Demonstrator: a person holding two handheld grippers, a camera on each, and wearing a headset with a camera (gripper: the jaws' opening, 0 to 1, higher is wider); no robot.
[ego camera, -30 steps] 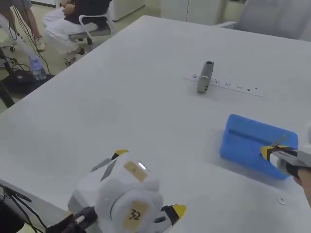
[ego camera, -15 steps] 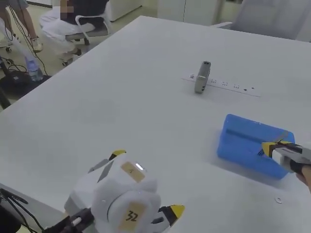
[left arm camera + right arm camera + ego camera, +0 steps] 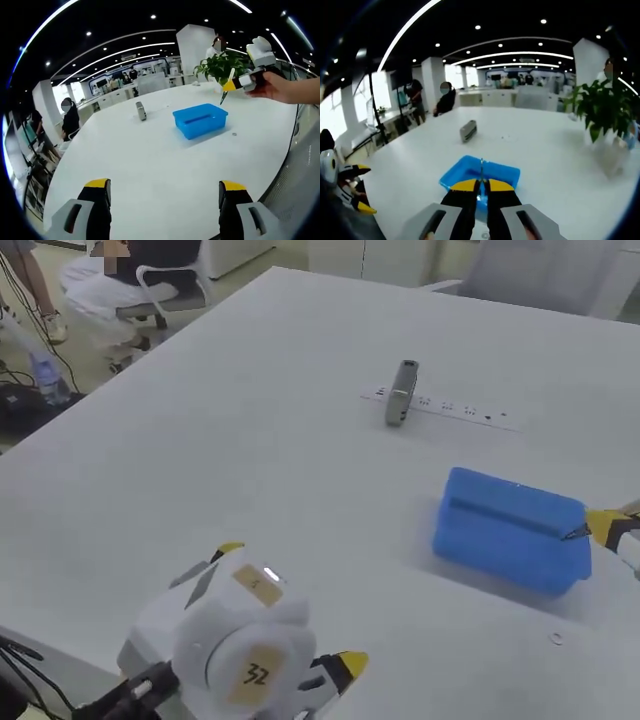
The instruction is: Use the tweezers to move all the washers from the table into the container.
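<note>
The blue container (image 3: 510,540) stands on the white table (image 3: 250,440); it also appears in the left gripper view (image 3: 200,119) and right gripper view (image 3: 465,175). One small washer (image 3: 556,638) lies on the table just in front of it, visible again as the washer (image 3: 235,134). My right gripper (image 3: 603,528) is shut on the tweezers (image 3: 481,172), whose tip hangs over the container's right rim. Whether the tip holds a washer is too small to tell. My left gripper (image 3: 289,606) rests low at the near left, jaws wide open and empty.
A grey oblong device (image 3: 400,392) lies by a power strip (image 3: 450,408) at the far side. A potted plant (image 3: 605,107) stands to the right. People sit on chairs (image 3: 165,285) beyond the table's left edge.
My right gripper with the tweezers has drawn back to the right, from over the container's middle to its right rim. The head camera shifted; my left gripper stays put.
</note>
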